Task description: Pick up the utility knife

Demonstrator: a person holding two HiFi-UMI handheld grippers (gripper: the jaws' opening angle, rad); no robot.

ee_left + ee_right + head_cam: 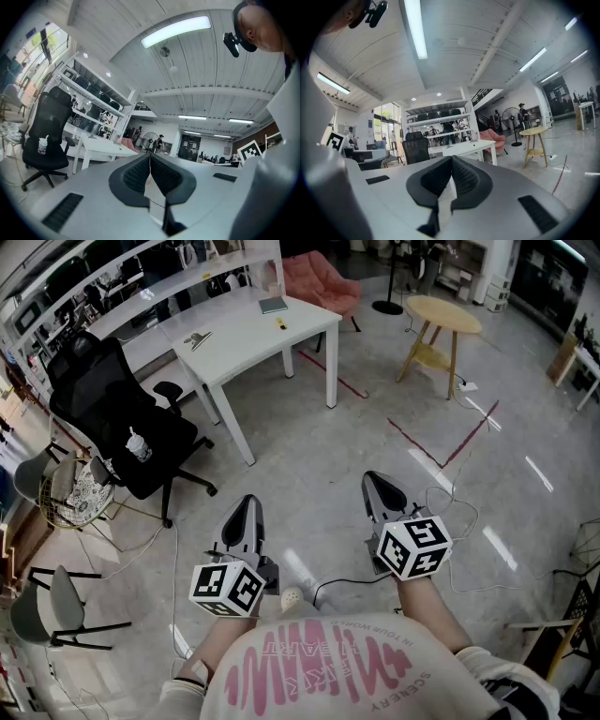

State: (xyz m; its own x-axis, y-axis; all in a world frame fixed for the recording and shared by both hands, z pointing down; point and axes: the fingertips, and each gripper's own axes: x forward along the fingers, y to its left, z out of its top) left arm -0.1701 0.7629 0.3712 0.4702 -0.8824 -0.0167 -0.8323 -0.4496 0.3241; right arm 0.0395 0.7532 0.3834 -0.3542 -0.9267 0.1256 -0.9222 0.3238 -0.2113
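While the person stands well back, the head view shows the left tool (248,502) and right tool (375,480) held about level. The white bench (253,343) stands at 11 o'clock, and the small yellow utility knife (280,323) lies on it. Left gripper view: jaws together, nothing between them. Right gripper view: jaws together, empty, bench at 12 o'clock.

Office chair (112,413) stands left of the table (246,345).
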